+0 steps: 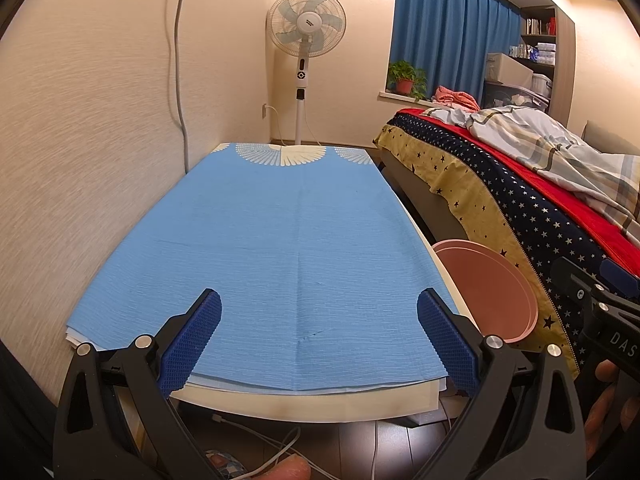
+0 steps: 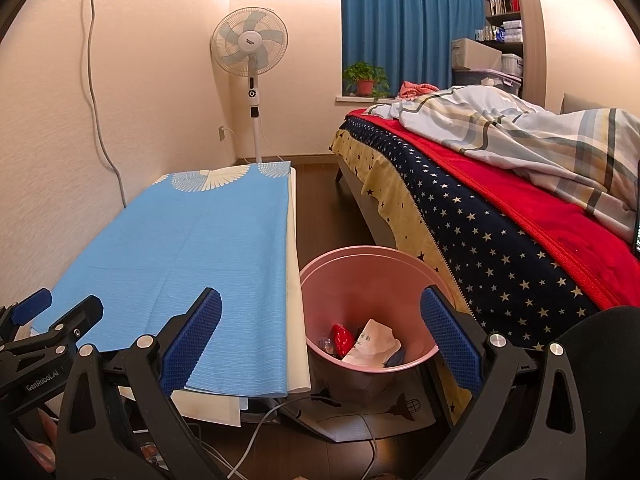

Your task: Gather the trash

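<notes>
A pink trash bin (image 2: pixel 360 268) stands on the floor between the table and the bed. It holds crumpled white paper (image 2: pixel 374 340), a red wrapper (image 2: pixel 342 336) and other scraps. Its rim also shows in the left wrist view (image 1: pixel 486 292). My left gripper (image 1: pixel 319 320) is open and empty over the near edge of the blue tablecloth (image 1: pixel 280 232). My right gripper (image 2: pixel 320 322) is open and empty, above and in front of the bin. No trash shows on the cloth.
The table (image 2: pixel 296 280) runs along the left wall. A bed (image 2: pixel 500 208) with a star-patterned cover stands right of the bin. A standing fan (image 2: pixel 250 48) is at the far wall. Cables (image 2: pixel 256 432) lie on the dark floor under the table.
</notes>
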Motion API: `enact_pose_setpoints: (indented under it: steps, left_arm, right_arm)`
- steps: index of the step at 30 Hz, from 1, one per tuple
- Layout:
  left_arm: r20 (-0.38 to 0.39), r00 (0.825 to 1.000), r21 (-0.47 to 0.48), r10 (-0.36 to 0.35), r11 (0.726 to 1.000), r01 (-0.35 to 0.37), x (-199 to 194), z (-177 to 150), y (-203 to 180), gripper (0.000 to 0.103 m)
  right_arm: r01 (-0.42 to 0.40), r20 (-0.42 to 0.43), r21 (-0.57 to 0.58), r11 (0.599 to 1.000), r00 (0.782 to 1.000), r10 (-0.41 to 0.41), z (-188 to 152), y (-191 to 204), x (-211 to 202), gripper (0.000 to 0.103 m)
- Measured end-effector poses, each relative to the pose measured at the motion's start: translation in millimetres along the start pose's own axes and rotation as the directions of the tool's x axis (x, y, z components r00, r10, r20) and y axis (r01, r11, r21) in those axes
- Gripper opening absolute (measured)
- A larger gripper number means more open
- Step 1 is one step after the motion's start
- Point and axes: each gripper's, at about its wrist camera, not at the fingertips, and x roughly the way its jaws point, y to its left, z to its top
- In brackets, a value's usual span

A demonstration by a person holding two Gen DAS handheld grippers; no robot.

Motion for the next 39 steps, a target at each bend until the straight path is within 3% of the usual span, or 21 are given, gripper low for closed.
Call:
enact_pose_setpoints:
  steps: [39]
  left_arm:
    - [-0.015,1.000,0.007,-0.014,1.000,0.014,2.0,-4.4,-0.8,0.095]
  right_arm:
    - [0.001,0.000,0.001,1.000,1.000,-0.001,-0.6,0.4,0.2,0.098]
